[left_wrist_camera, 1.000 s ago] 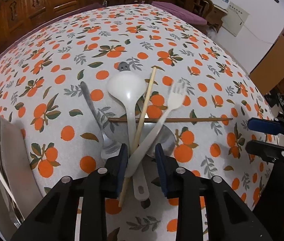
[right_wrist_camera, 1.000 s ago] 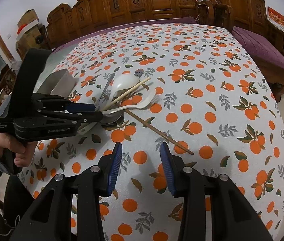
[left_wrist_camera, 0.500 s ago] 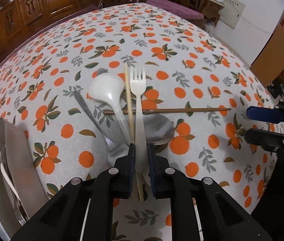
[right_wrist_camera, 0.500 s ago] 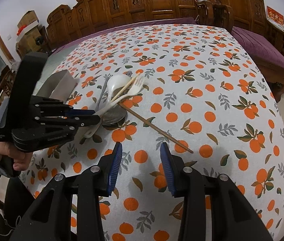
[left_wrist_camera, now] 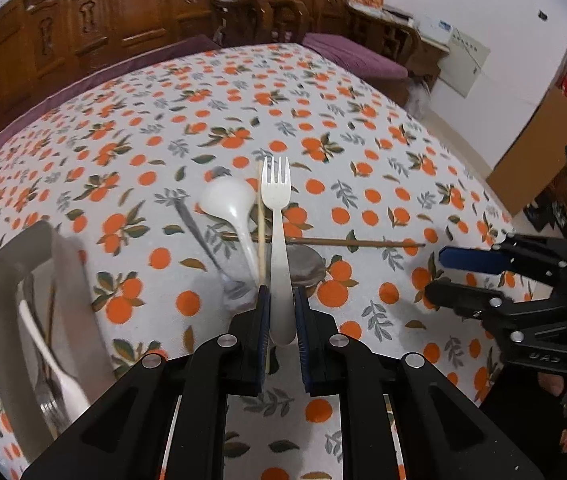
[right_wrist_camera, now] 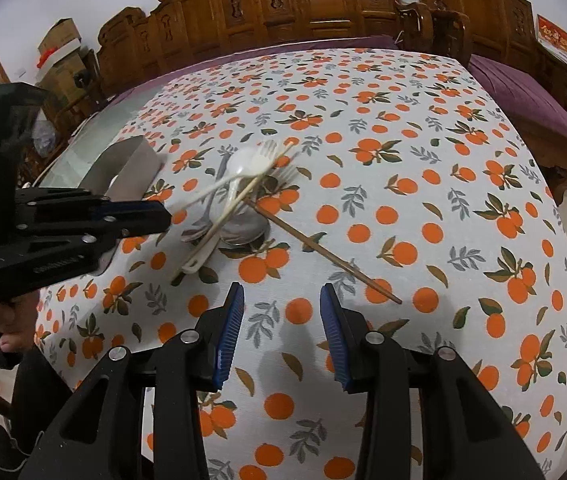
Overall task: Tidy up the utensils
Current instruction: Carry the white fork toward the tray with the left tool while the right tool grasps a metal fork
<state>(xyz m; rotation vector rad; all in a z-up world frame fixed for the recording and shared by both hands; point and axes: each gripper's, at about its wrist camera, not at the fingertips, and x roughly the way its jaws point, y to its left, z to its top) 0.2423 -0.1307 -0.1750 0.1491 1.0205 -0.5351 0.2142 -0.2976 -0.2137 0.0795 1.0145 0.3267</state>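
Your left gripper [left_wrist_camera: 282, 312] clamps the white fork [left_wrist_camera: 278, 236], tines pointing forward.
Your right gripper [right_wrist_camera: 281, 320] is open, empty; dark chopstick [right_wrist_camera: 325, 256] just ahead.

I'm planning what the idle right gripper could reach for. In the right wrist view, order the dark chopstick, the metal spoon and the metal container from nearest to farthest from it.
From the right gripper:
1. Dark chopstick, just ahead, tip slightly right.
2. Metal spoon, farther ahead, left of centre.
3. Metal container, far left, behind the left gripper.
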